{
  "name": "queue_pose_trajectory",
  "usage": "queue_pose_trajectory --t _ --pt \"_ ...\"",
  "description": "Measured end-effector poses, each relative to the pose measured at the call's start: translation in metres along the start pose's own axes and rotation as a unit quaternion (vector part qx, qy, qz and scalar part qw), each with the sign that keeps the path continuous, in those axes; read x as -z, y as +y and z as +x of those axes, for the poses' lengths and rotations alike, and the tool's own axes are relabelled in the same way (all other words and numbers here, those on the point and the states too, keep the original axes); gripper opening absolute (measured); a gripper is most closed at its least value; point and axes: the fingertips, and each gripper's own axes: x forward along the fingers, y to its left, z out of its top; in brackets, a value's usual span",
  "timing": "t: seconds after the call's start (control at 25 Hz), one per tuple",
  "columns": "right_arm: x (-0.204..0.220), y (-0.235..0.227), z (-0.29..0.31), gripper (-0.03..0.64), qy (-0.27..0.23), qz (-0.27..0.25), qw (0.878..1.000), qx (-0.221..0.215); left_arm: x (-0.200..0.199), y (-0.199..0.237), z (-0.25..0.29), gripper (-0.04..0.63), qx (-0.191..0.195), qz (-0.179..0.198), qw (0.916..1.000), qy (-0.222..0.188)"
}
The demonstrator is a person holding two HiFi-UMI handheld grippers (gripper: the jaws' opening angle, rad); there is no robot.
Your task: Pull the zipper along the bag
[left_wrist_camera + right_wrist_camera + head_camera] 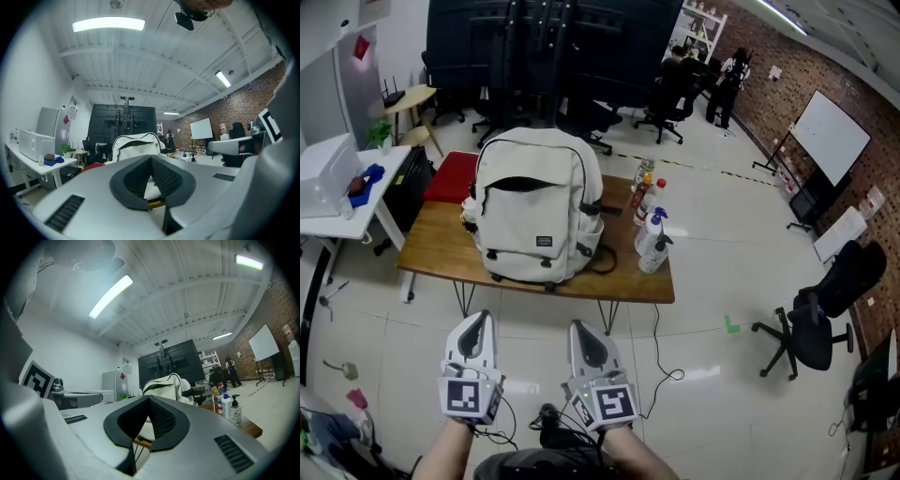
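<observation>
A cream backpack (539,202) is stood upright mid-frame on a wooden table (431,251), with bottles (651,230) at the table's right end. Its dark label (546,242) is too small to be read. A whiteboard (831,138) is seen upper right. At lower centre, the left gripper (476,321) and right gripper (583,328) are clenched on nothing, apart from the table.

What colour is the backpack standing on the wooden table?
The backpack is cream, with black trim and straps; the head view shows it best.
</observation>
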Motion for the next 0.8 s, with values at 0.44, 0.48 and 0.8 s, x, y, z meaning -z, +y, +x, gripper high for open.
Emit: queue_pose_trajectory --t 0.44,0.48,0.8 --pt "0.01 -0.042 0.063 -0.002 0.0 0.004 1.0 -0.029 0.005 0.008 0.072 0.034 -0.024 0.001 0.9997 0.011" --pt "0.009 -0.044 0.067 -0.002 -0.001 0.003 1.0 -0.03 0.005 0.009 0.076 0.034 -0.024 0.003 0.9996 0.011" --pt "0.007 -0.047 0.091 -0.002 0.0 0.002 0.999 -0.038 -0.004 0.024 0.098 0.034 -0.027 0.004 0.9996 0.007"
